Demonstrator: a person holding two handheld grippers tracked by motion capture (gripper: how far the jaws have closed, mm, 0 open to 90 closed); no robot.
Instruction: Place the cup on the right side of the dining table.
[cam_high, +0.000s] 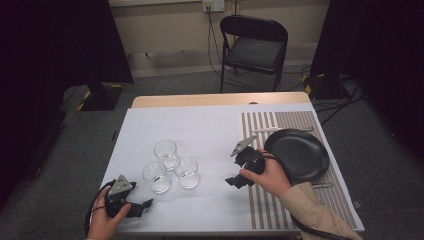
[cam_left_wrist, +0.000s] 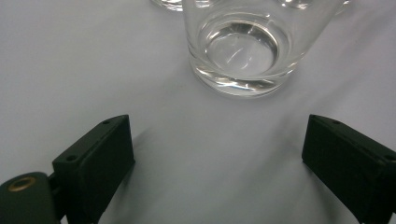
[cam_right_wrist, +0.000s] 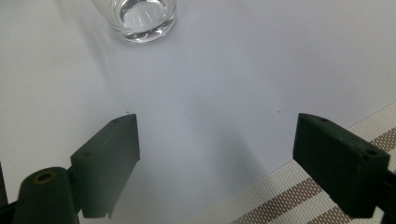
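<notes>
Worktop (cam_high: 210, 125): white surface, a striped mat (cam_high: 260, 130) along its right side.

Glasses, three, clear, upright, clustered left of centre. Far glass (cam_high: 166, 154); near-left glass (cam_high: 156, 177); near-right glass (cam_high: 187, 172). The three stood just beside one another; whether they touched could not be told. All appeared empty.

Plate (cam_high: 297, 154): black, round, lay on the mat at the right. A pale utensil (cam_high: 272, 129) lay at the plate's far edge, another (cam_high: 322, 185) at its near edge; kind too small to tell.

Left tongs (cam_high: 142, 205): held in the left hand (cam_high: 102, 222) at the near-left corner of the worktop, pointed right and slightly far, toward the near-left glass. Jaws stood wide apart, holding nothing. In the left gripper view the left tongs (cam_left_wrist: 217, 149) faced the base of a glass (cam_left_wrist: 243, 51), which stood beyond the jaw tips and apart from them; rims of other glasses showed at the top edge.

Right tongs (cam_high: 233, 181): held in the right hand (cam_high: 267, 175) at the left edge of the mat, near the plate, pointed left toward the glasses. Jaws wide apart, empty. In the right gripper view the right tongs (cam_right_wrist: 217, 149) hung over bare white worktop, the mat's (cam_right_wrist: 289, 196) edge beneath the right jaw, one glass (cam_right_wrist: 140, 16) well beyond.

Chair (cam_high: 254, 47): black, folding, on the floor beyond the worktop.
</notes>
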